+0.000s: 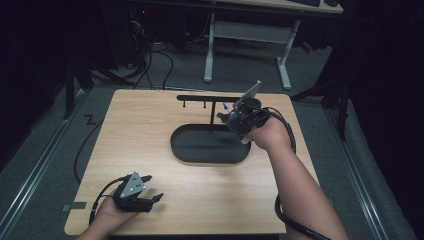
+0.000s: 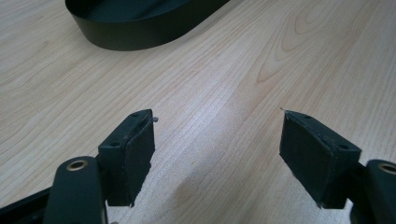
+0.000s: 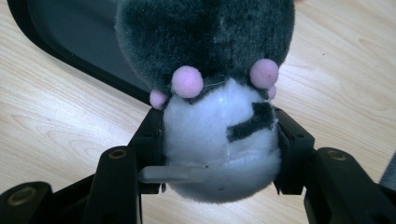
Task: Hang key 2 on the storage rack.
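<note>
While the right gripper (image 3: pixel 219 154) clamps a plush toy (image 3: pixel 219 140), its two black pads (image 3: pixel 152 135) press into the white belly from both sides and dent the fur. Toy is grey on top, white below, with small pink nubs and a dark angled patch on the white part. A pale flat tab sticks out low on the white fur beside one pad; no lettering readable on it. No brand or writing legible on the toy, the grippers or the tray.

In the high view the right gripper (image 1: pixel 243 117) hangs in the air at the far right end of the black oval tray (image 1: pixel 210 155), tilted, with the toy hard to make out against the dark gripper body. Black T-shaped stand (image 1: pixel 212 98) rises from the tray's far side, small pegs hanging from its crossbar; the gripper is right next to the bar's right end. Whether it touches the bar, can't tell.

Left gripper (image 2: pixel 217 154): jaws spread wide, nothing between them, bare wood under the gap. Pads (image 2: pixel 137 154) look worn at the edges. It rests low over the near left part of the wooden table (image 1: pixel 150 130), held in the left hand (image 1: pixel 107 215), well apart from the tray. Tray wall shows in the top of the left gripper view.
</note>
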`<action>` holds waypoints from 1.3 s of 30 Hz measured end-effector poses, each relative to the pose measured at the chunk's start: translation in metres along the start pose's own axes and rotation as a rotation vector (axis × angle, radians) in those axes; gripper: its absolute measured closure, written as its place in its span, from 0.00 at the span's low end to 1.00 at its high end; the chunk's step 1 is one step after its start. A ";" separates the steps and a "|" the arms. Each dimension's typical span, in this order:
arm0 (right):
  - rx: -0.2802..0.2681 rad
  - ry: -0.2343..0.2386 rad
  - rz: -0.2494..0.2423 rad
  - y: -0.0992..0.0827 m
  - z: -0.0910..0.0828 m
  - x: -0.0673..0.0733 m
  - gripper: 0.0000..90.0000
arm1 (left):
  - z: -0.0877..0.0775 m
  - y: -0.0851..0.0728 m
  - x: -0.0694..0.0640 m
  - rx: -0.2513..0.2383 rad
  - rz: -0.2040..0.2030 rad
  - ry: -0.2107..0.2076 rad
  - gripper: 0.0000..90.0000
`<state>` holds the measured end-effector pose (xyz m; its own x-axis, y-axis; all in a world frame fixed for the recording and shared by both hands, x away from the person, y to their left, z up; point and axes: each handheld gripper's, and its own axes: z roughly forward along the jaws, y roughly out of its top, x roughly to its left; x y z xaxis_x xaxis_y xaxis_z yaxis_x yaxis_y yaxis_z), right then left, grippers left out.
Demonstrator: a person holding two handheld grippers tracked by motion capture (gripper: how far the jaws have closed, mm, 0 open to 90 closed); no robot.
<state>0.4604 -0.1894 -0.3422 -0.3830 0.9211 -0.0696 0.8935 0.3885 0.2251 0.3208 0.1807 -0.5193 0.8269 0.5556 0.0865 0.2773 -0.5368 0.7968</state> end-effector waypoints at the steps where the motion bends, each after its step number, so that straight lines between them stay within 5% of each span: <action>1: 0.000 0.000 0.000 0.000 0.000 0.000 0.53 | 0.000 0.000 0.000 0.000 0.000 0.000 0.30; 14: 0.016 0.048 0.004 0.003 0.031 0.003 0.53 | 0.002 0.000 -0.001 0.010 0.012 -0.007 0.30; 20: 0.002 0.040 0.003 0.006 0.034 0.005 0.50 | 0.002 0.000 -0.001 0.012 0.012 -0.007 0.30; 24: -0.011 0.026 0.008 0.008 0.036 0.007 0.36 | 0.002 0.000 -0.001 0.013 0.015 -0.008 0.30; 39: -0.014 0.043 0.010 0.005 0.039 0.010 0.34 | 0.002 -0.001 -0.002 0.014 0.016 -0.008 0.30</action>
<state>0.4700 -0.1773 -0.3801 -0.3841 0.9229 -0.0260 0.8941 0.3788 0.2388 0.3202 0.1789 -0.5211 0.8350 0.5421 0.0944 0.2711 -0.5546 0.7867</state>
